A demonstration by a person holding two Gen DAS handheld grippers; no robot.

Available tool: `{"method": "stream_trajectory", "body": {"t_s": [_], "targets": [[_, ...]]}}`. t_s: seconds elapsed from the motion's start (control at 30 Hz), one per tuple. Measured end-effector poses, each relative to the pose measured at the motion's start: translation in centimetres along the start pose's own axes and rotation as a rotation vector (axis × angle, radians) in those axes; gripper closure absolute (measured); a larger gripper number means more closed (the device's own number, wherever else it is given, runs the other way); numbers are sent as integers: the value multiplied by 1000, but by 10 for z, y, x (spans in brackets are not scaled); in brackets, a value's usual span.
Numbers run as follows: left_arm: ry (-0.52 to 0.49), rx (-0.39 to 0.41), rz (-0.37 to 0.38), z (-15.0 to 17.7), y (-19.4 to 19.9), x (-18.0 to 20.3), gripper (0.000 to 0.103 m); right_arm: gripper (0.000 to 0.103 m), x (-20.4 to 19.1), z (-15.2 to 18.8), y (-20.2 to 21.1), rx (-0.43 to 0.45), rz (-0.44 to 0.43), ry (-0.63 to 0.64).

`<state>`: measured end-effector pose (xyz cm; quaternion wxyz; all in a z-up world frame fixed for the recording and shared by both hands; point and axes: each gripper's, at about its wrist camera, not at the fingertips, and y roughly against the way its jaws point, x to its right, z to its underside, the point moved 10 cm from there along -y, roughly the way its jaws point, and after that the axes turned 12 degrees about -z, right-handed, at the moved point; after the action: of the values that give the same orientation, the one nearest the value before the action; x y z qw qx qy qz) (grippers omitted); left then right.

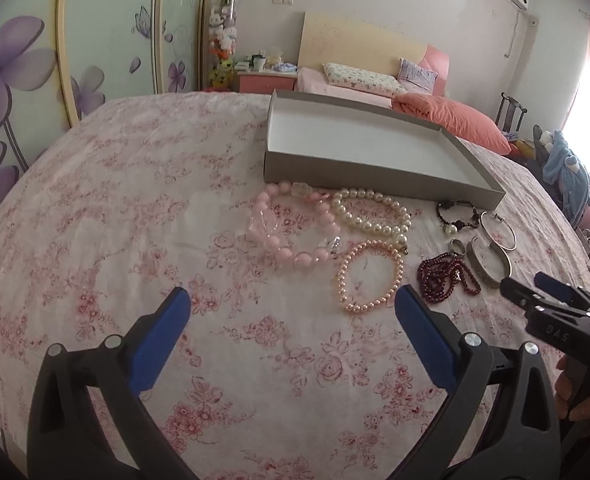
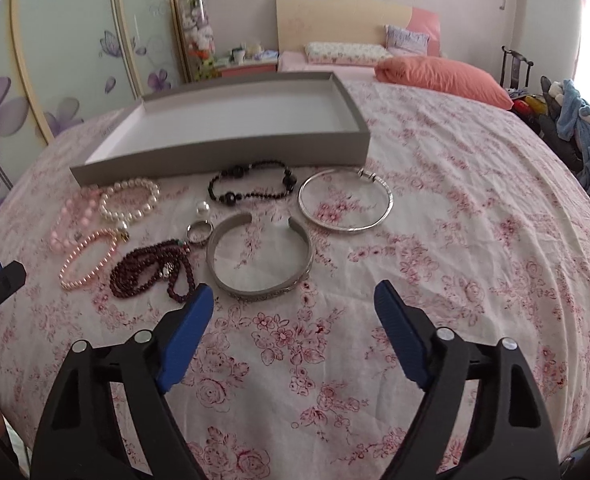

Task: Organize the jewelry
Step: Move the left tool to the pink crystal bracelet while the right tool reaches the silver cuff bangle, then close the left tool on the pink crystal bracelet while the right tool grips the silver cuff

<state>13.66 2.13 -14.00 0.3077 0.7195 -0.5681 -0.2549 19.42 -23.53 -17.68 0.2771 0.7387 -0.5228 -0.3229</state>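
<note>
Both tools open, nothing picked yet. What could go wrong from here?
1. The dark red bead strand lies bunched against the small ring; the right tool may snag both.
2. The thin silver bangle lies flat on wrinkled bedspread; fingers may slip off.
3. The pink bracelet and pearl strand touch; the left tool may drag one along.

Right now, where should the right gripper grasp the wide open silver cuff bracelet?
Probably the wide silver cuff bracelet at its near band, from above, one finger inside the loop. It lies flat, gap facing the grey tray; the open right gripper hovers just short of it.
</note>
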Motion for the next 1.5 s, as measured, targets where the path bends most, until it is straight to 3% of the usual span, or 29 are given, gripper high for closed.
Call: {"method": "stream_trajectory", "body": {"t_s": [0.27, 0.63, 0.7, 0.83, 1.0, 1.23, 1.37, 1.5], "targets": [[-21, -23, 4, 0, -8, 6, 4, 29, -12, -4, -12, -39, -1, 13], [16, -54, 1, -17, -20, -7, 12, 29, -14, -14, -18, -39, 6, 4], [27, -62, -8, -23, -24, -12, 16, 36, -16, -18, -20, -31, 0, 11], [38, -78, -25, -36, -35, -22, 26, 36, -14, -17, -18, -30, -17, 25], [32, -109, -35, -46, -51, -23, 45, 36, -12, -20, -17, -29, -25, 22], [-16, -146, -72, -44, -66, -13, 47, 36, -12, -20, -17, -29, -25, 22], [-25, -157, -85, -39, -70, -10, 56, 36, -13, -21, -18, -32, -18, 26], [-32, -155, -92, -38, -70, -6, 57, 35, -12, -21, -19, -31, -16, 24]]}}
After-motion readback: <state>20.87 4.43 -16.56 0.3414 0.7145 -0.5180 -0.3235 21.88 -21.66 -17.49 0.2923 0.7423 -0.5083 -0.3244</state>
